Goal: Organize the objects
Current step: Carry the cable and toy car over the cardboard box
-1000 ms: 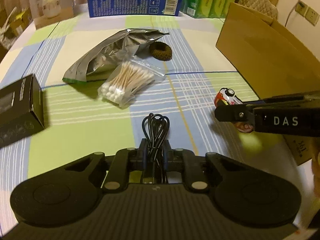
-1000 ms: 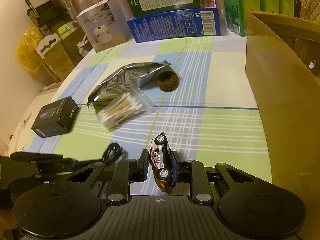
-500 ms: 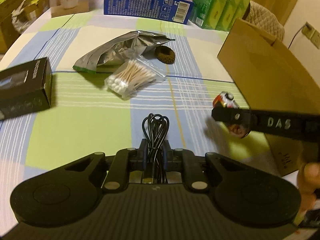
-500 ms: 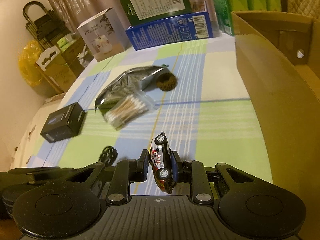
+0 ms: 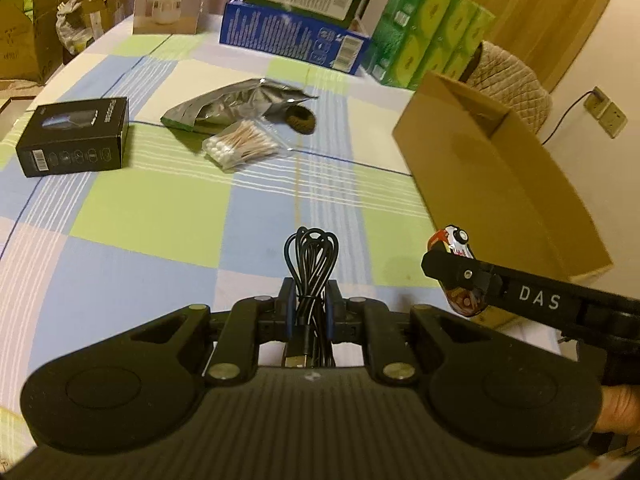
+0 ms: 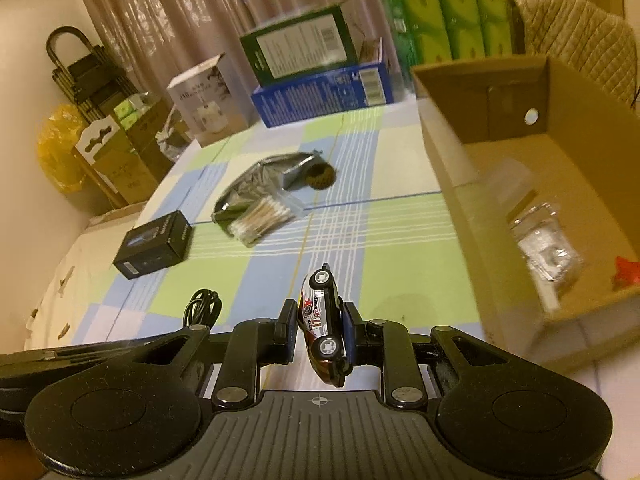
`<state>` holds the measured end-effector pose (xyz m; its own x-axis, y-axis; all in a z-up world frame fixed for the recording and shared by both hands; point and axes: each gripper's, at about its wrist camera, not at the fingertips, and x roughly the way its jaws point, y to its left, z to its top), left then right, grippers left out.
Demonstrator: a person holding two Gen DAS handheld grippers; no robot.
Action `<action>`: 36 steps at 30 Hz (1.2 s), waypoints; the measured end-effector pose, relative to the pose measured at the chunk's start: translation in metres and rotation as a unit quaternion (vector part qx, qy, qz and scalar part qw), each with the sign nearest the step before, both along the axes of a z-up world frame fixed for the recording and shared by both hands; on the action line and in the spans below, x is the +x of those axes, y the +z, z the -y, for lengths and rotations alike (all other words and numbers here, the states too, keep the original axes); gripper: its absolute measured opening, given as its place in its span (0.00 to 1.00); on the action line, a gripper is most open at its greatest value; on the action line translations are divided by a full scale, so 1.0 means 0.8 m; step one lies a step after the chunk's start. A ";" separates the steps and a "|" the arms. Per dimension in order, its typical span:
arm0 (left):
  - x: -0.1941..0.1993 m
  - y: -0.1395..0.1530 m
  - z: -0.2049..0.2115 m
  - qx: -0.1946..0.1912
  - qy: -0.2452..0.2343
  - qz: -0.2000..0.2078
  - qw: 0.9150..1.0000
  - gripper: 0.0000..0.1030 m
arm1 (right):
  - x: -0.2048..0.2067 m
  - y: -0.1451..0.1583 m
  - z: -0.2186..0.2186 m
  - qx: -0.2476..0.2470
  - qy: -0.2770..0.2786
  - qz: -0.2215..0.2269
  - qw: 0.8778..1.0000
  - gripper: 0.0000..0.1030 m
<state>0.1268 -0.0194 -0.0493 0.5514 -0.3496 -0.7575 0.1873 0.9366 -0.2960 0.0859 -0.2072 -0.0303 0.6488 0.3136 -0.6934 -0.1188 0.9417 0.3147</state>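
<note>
Left wrist view: your left gripper (image 5: 310,304) is clenched on a coiled black cable bundle (image 5: 311,264), held clear above the checked green, blue and white counter (image 5: 160,216). The open brown cardboard box (image 5: 492,184) is the landmark, standing at the counter's right edge. Left of the box lie a clear bag of cotton swabs (image 5: 242,148), a crumpled silver foil pouch (image 5: 236,104) and a black rectangular carton (image 5: 76,138), the carton farthest from it.

Right wrist view: your right gripper (image 6: 320,330) is grasping a small black, red and white toy racing car (image 6: 324,328), nose up, held above the counter just left of the box (image 6: 460,184). Inside the box lie a clear plastic packet (image 6: 546,248) and a small red item (image 6: 628,270), too blurred to identify.
</note>
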 end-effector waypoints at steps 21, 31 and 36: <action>-0.078 0.081 0.039 -0.043 -0.041 0.039 0.997 0.11 | -0.075 0.075 0.026 -0.044 -0.015 0.051 0.998 0.19; -0.085 0.096 0.058 -0.044 -0.060 0.043 0.996 0.11 | -0.085 0.086 0.050 -0.040 -0.029 0.062 0.997 0.19; -0.085 0.099 0.069 -0.044 -0.068 0.043 0.996 0.11 | -0.088 0.091 0.066 -0.038 -0.038 0.065 0.996 0.19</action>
